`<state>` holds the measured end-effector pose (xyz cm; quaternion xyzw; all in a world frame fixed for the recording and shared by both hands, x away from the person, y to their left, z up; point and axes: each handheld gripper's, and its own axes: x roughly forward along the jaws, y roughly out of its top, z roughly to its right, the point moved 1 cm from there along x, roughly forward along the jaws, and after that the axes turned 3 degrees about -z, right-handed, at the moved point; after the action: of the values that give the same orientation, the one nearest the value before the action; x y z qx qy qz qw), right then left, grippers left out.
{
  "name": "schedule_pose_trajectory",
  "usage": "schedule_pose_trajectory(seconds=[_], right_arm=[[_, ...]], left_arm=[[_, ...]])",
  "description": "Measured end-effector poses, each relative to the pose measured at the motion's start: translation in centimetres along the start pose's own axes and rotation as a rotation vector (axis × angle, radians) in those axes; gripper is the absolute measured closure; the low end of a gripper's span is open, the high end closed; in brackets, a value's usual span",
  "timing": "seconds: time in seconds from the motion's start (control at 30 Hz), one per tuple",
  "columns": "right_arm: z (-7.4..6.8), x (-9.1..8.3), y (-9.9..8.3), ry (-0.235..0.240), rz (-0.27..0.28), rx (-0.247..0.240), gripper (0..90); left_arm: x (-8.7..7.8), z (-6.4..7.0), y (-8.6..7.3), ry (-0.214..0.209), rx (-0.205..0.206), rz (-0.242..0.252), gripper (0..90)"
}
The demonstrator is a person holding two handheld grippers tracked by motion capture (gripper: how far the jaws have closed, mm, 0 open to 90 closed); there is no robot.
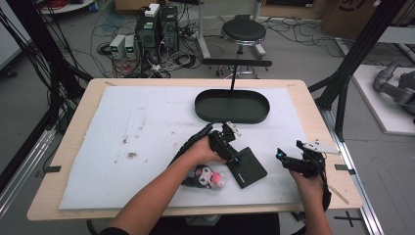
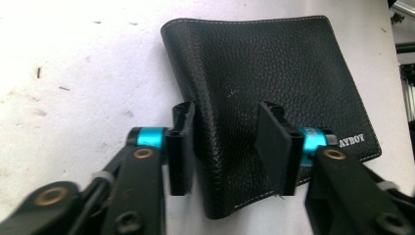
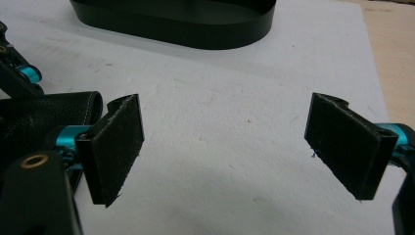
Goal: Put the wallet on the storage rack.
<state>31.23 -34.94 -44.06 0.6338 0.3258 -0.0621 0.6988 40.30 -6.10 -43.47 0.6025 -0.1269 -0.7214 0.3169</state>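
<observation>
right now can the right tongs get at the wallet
Probably yes. The right tongs stand wide open just beside the wallet, with bare white mat between them. But the left tongs already straddle the wallet, so only its near edge looks free.

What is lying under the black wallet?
The black wallet lies on the white foam mat. Whatever lies directly beneath it is covered; the left gripper hovers open above.
</observation>
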Motion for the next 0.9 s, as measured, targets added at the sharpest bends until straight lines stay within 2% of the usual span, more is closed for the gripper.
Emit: schedule_pose_trajectory(seconds=[0.13, 0.2, 0.27, 0.3, 0.33, 0.4, 0.43, 0.5, 0.53, 0.63, 0.67, 0.7, 0.73, 0.77, 0.8, 0.83, 0.9], right_arm=[[0.0, -0.1, 0.0, -0.003, -0.001, -0.001, 14.9], [0.1, -0.2, -0.1, -0.008, -0.001, -0.004, 14.9], [0.1, -0.2, -0.2, -0.011, -0.002, 0.0, 14.9], [0.2, -0.2, -0.3, -0.013, -0.004, 0.003, 14.9], [0.3, -0.2, -0.3, -0.015, -0.004, 0.002, 14.9], [0.3, -0.3, -0.3, -0.017, -0.004, 0.0, 15.0], [0.3, -0.3, -0.3, -0.017, -0.004, -0.002, 15.0], [0.3, -0.3, -0.3, -0.018, -0.004, 0.0, 15.0], [0.3, -0.3, -0.4, -0.019, -0.004, -0.001, 15.0], [0.3, -0.3, -0.4, -0.016, -0.007, 0.0, 15.0], [0.2, -0.2, -0.4, -0.017, -0.007, 0.0, 15.0], [0.2, -0.2, -0.3, -0.016, -0.007, -0.003, 15.0], [0.2, -0.2, -0.3, -0.016, -0.007, -0.003, 15.0], [0.2, -0.1, -0.3, -0.014, -0.01, -0.006, 15.0], [0.2, -0.1, -0.3, -0.014, -0.01, -0.006, 15.0], [0.2, 0.0, -0.3, -0.011, -0.009, -0.009, 15.0], [0.1, 0.0, -0.3, -0.01, -0.011, -0.011, 15.0]], left_arm=[[-0.2, 0.1, 0.1, 0.011, -0.008, 0.004, 78.4], [-0.3, 0.3, 0.2, 0.028, 0.012, 0.004, 79.5], [-0.4, 0.3, 0.3, 0.026, 0.012, 0.01, 80.1], [-0.8, 0.2, 0.3, 0.02, 0.024, 0.039, 81.2], [-0.8, 0.2, 0.3, 0.02, 0.024, 0.039, 81.4], [-1.7, 0.1, 0.5, 0.024, 0.018, 0.083, 81.9], [-1.7, 0.1, 0.5, 0.024, 0.018, 0.083, 82.1], [-2.9, -0.2, 0.6, 0.024, 0.009, 0.123, 82.5], [-2.9, -0.2, 0.6, 0.024, 0.009, 0.123, 82.7], [-4.3, -0.6, 0.6, 0.022, 0.002, 0.155, 83.0], [-4.7, -0.6, 0.6, 0.026, -0.004, 0.164, 83.2], [-5.6, -0.9, 0.5, 0.026, -0.018, 0.203, 83.2], [-5.6, -0.9, 0.5, 0.026, -0.018, 0.203, 83.3], [-6.5, -1.2, 0.4, 0.03, -0.039, 0.235, 83.2], [-6.5, -1.2, 0.4, 0.03, -0.039, 0.235, 83.2], [-6.9, -1.4, 0.3, 0.033, -0.053, 0.256, 83.3], [-8.3, -2.0, 0.2, 0.04, -0.074, 0.289, 83.3]])
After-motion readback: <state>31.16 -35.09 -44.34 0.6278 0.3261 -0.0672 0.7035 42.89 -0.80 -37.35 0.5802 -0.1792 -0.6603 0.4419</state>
